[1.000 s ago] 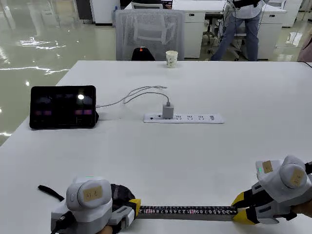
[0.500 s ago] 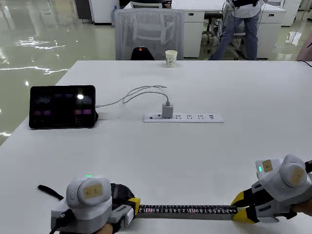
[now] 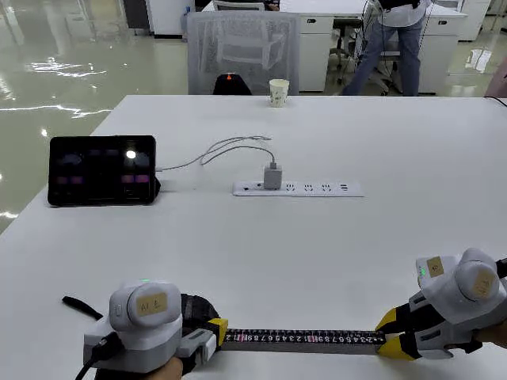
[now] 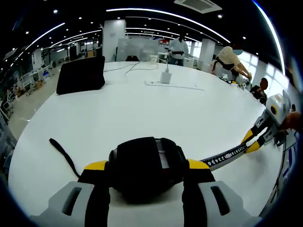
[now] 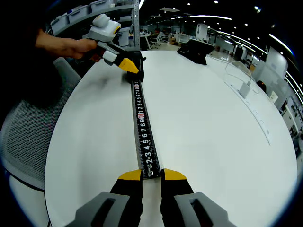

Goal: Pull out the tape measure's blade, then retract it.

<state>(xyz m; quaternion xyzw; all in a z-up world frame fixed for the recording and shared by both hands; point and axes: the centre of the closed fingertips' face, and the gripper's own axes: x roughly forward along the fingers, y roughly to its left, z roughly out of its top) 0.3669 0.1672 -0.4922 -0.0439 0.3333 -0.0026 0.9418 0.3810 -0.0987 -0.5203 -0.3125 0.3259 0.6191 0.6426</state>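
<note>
Plainly, the blade (image 5: 142, 123) is showing its scale: black numerals 2 through 9 are running away from the hooked end, then a red mark, then more digits too small to read. Pale stickers (image 3: 152, 304) are sitting on top of both tools, but their writing is too blurred to make out. The left tool (image 4: 147, 166) is pinching the black case (image 3: 196, 311) between its yellow-tipped jaws at the near left of the white table (image 3: 261, 261). The right tool (image 5: 151, 176) is pressing its jaws together on the blade's free end at the near right. The blade is stretching straight between them, low over the table. Farther back, a dark tablet (image 3: 101, 171) is standing at the left, a charger (image 3: 272, 176) is sitting plugged into a white power strip (image 3: 317, 190), and a paper cup (image 3: 278, 93) is standing at the far edge. Against a second ago, the blade is spanning about the same length and both tools are keeping their places.
</note>
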